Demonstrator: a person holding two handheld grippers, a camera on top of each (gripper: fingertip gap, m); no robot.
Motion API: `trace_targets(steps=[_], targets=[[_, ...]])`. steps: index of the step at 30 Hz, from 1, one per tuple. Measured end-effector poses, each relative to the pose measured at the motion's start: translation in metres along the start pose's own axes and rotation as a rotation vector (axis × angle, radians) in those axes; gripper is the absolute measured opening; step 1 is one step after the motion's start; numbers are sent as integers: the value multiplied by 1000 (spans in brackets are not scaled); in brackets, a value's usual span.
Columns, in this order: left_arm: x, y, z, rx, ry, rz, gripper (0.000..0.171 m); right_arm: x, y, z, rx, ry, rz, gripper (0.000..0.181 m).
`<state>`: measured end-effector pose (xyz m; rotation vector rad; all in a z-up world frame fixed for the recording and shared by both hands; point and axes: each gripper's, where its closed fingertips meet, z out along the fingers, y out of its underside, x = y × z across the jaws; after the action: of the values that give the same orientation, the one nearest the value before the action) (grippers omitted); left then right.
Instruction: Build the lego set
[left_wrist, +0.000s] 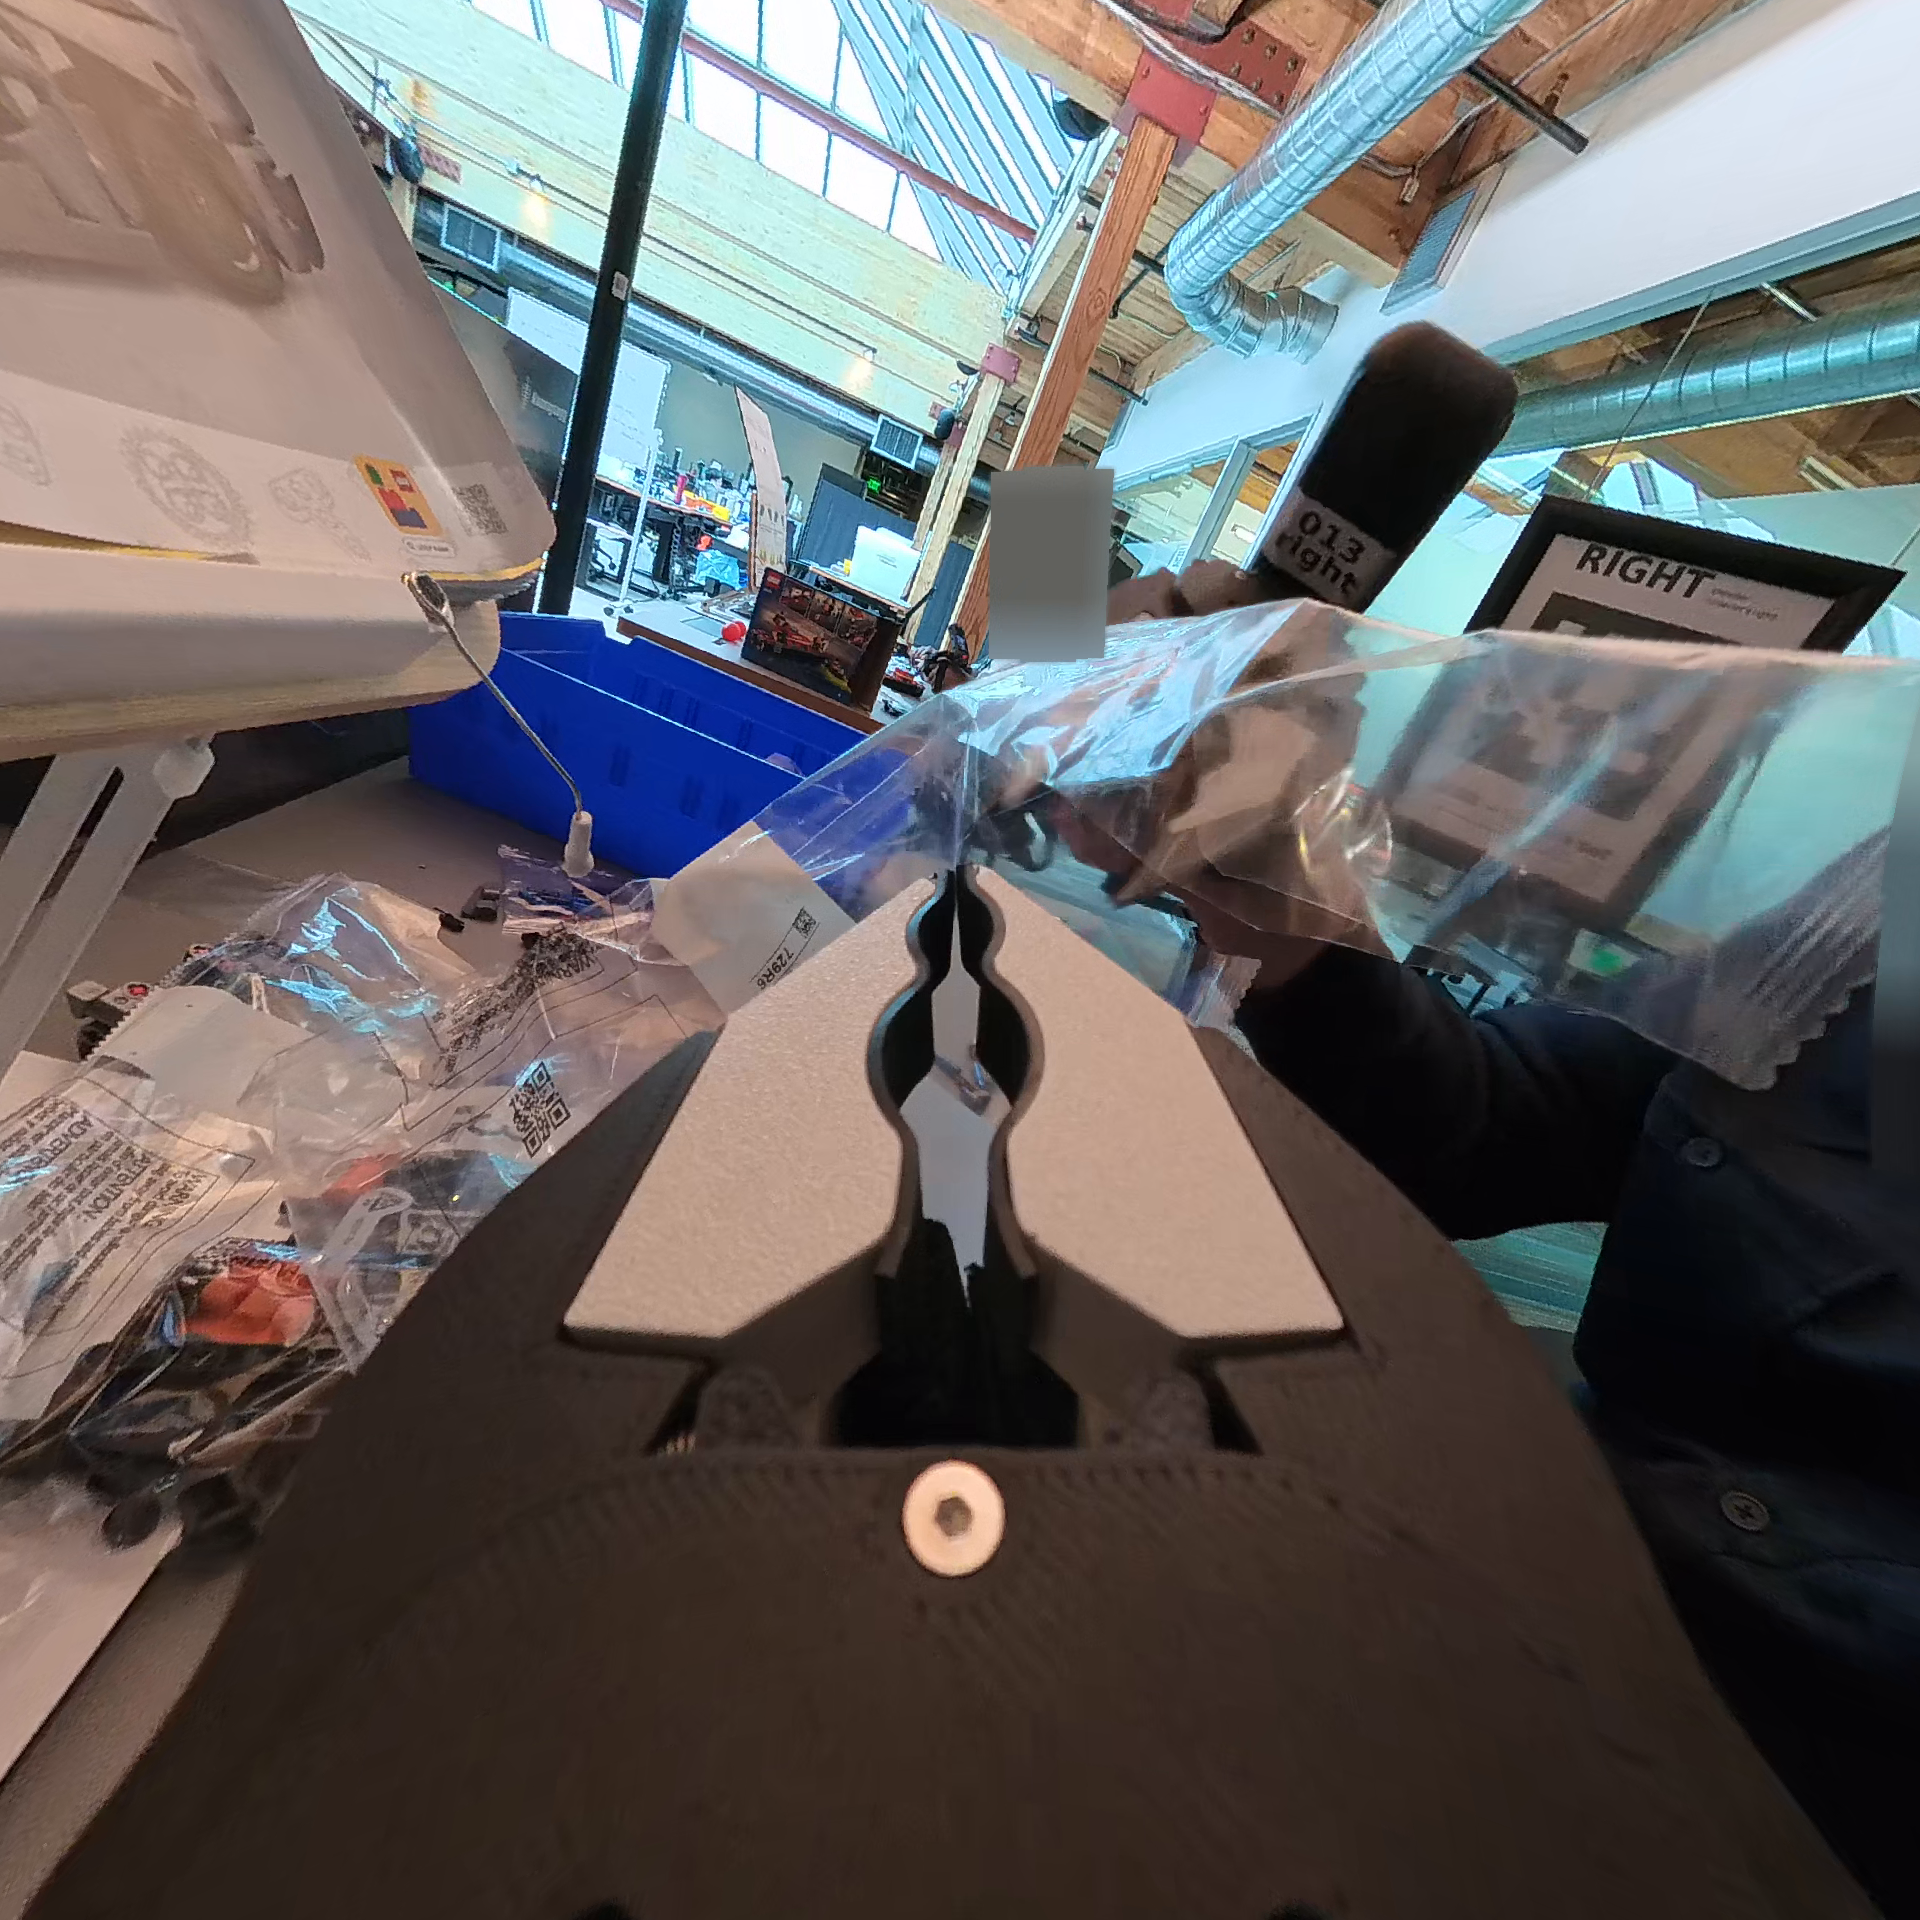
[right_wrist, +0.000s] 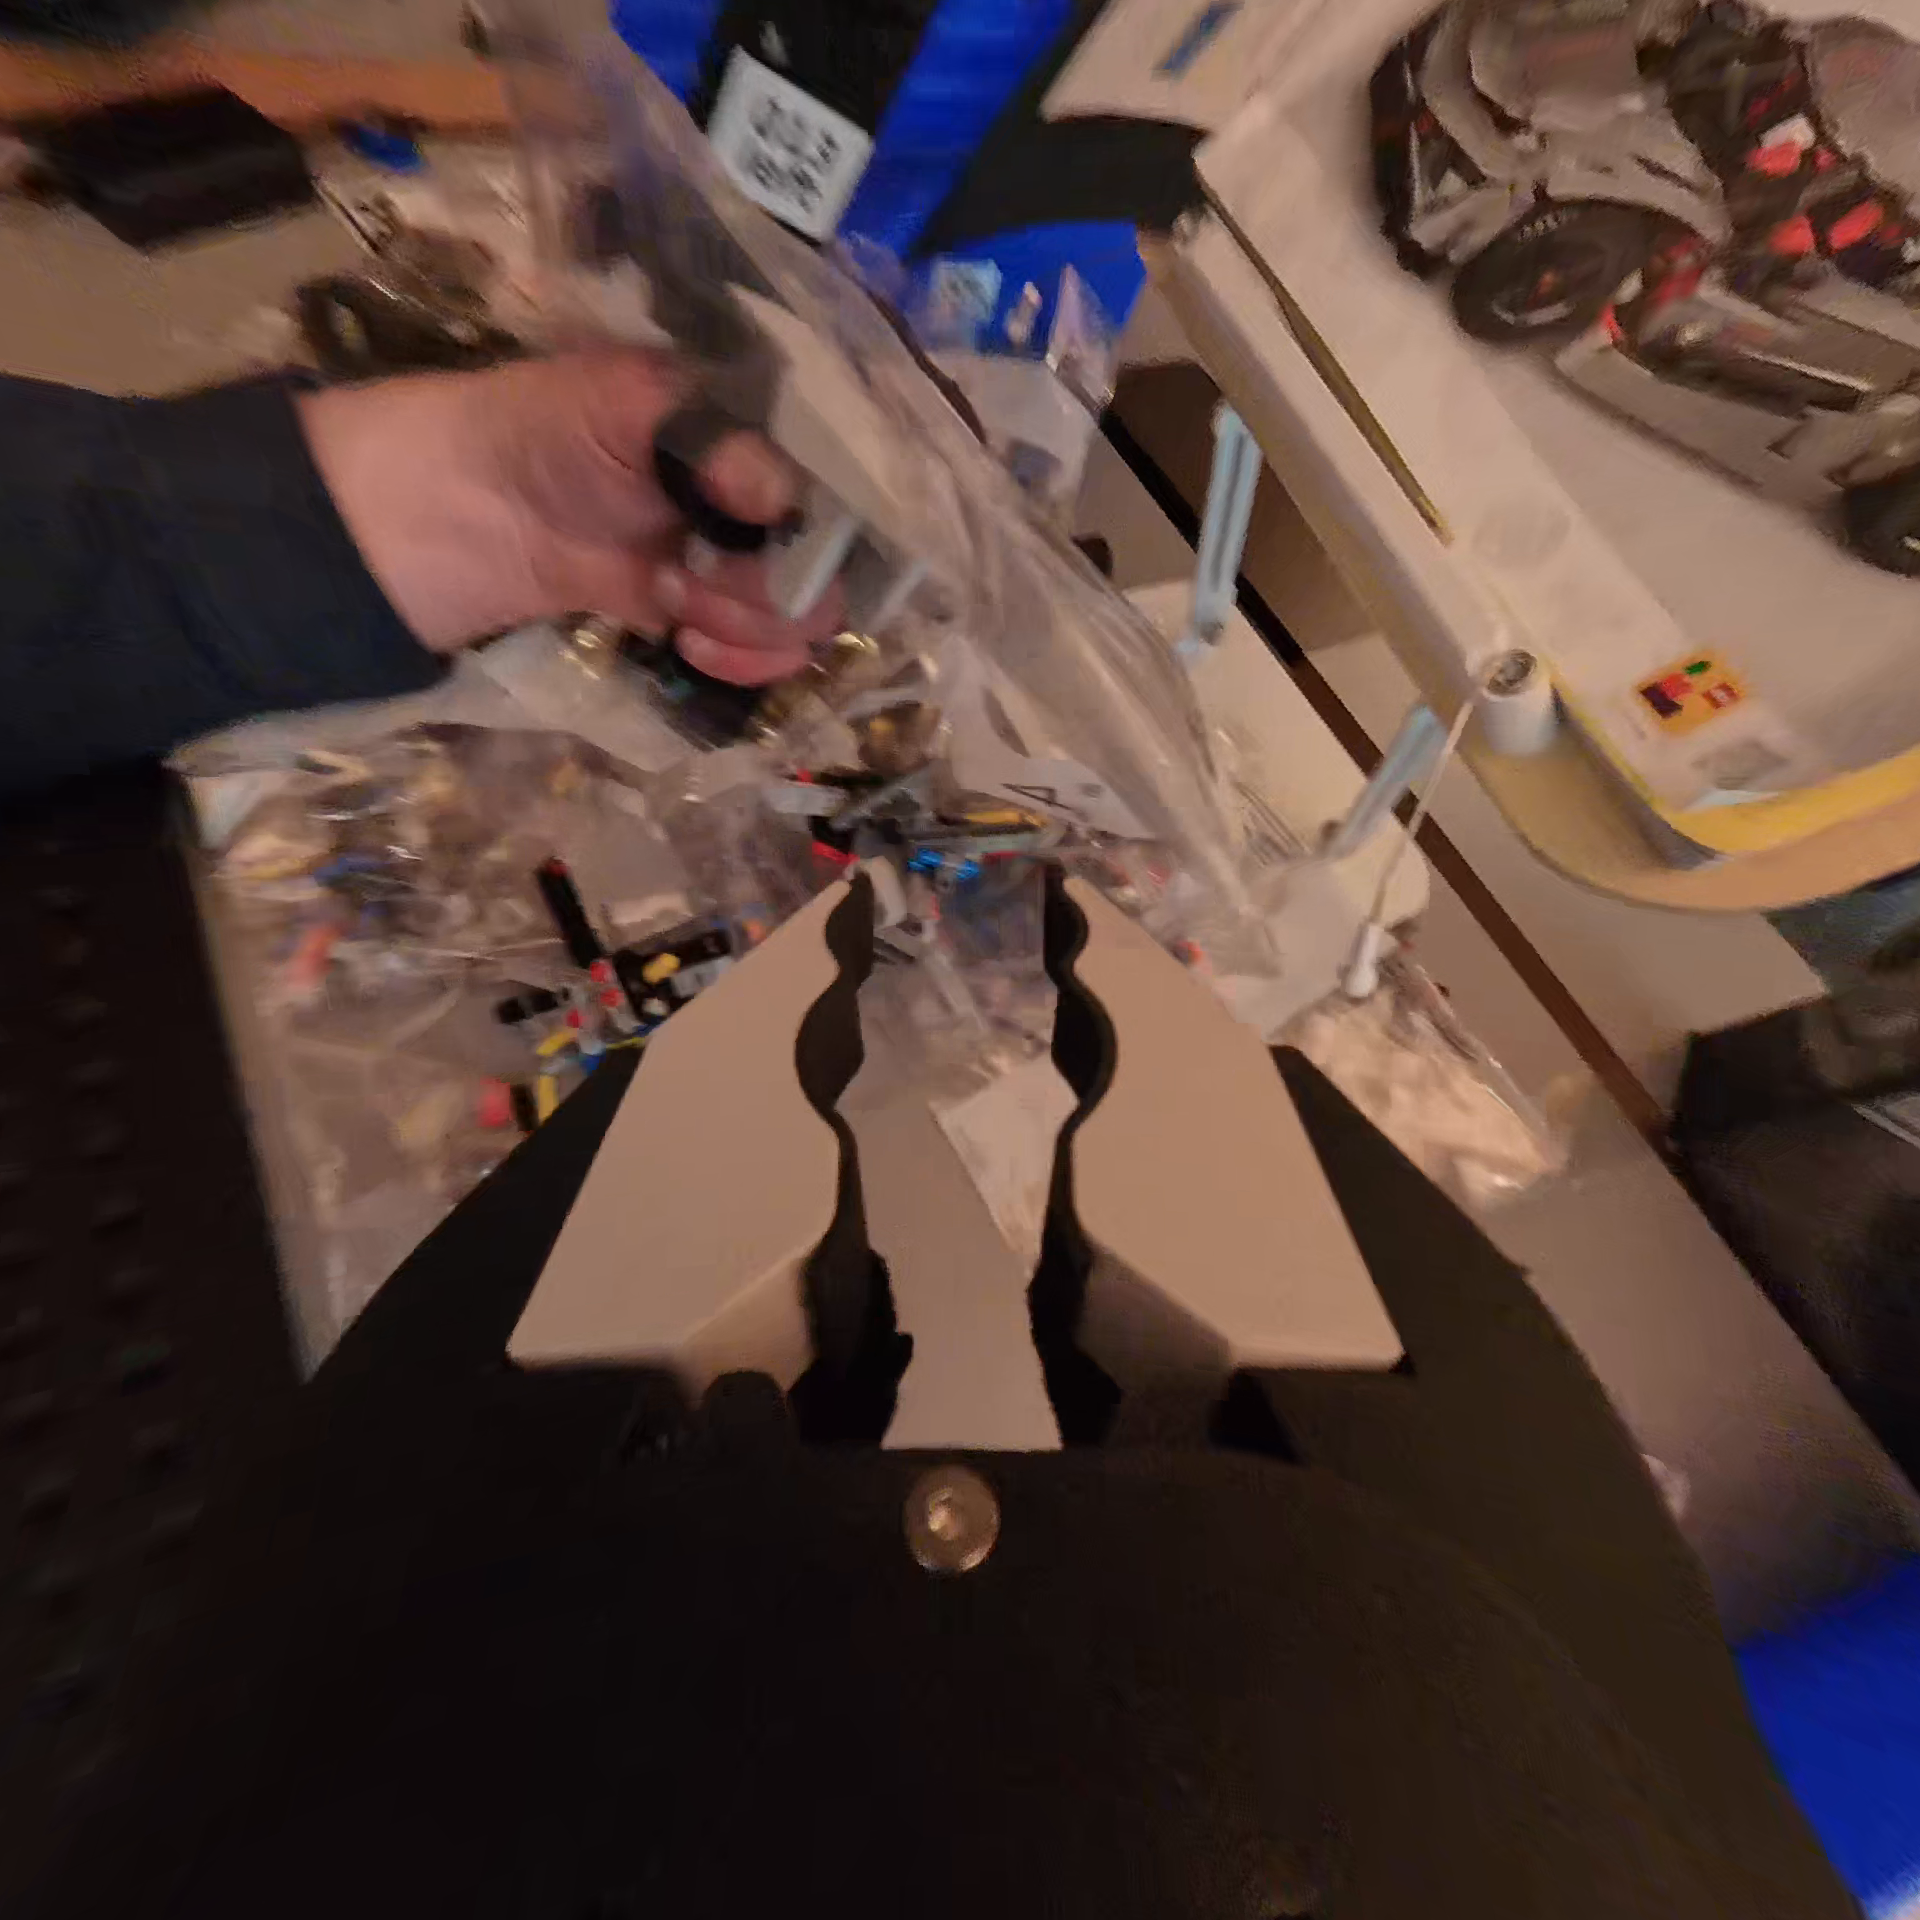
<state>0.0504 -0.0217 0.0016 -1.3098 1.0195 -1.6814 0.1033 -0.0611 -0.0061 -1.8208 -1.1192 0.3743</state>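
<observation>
My left gripper (left_wrist: 956, 883) is shut on the edge of a clear plastic bag (left_wrist: 1455, 790) and holds it up in the air; the bag stretches to the right. Behind the bag a hand holds the right gripper's black handle (left_wrist: 1382, 468). In the right wrist view my right gripper (right_wrist: 956, 904) is open and empty above a pile of clear bags of Lego parts (right_wrist: 582, 935) on the table. The same pile lies at the left in the left wrist view (left_wrist: 260, 1143). A hand (right_wrist: 520, 499) with the left gripper and the lifted bag (right_wrist: 935, 499) shows blurred at the upper left.
An instruction booklet (left_wrist: 208, 312) rests on a white stand at the upper left; it also shows in the right wrist view (right_wrist: 1610, 312). A blue bin (left_wrist: 623, 727) stands behind the bags. A framed sign (left_wrist: 1662, 623) stands at the right. A person's dark sleeve (left_wrist: 1662, 1143) is at the lower right. My hands' fingertips stand some 8 centimetres from each other.
</observation>
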Motion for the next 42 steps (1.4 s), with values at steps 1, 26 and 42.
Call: trace_targets(steps=[1,26,42], targets=[[0,-1,-1,2,-1,1,0,3,1,1,-7,21,-11,30],[-2,1,1,-3,-1,-5,0,-22,162,12,-393,-185,94,5],[-2,-1,-1,3,-2,-3,0,-4,-3,-14,43,11,-83,21]])
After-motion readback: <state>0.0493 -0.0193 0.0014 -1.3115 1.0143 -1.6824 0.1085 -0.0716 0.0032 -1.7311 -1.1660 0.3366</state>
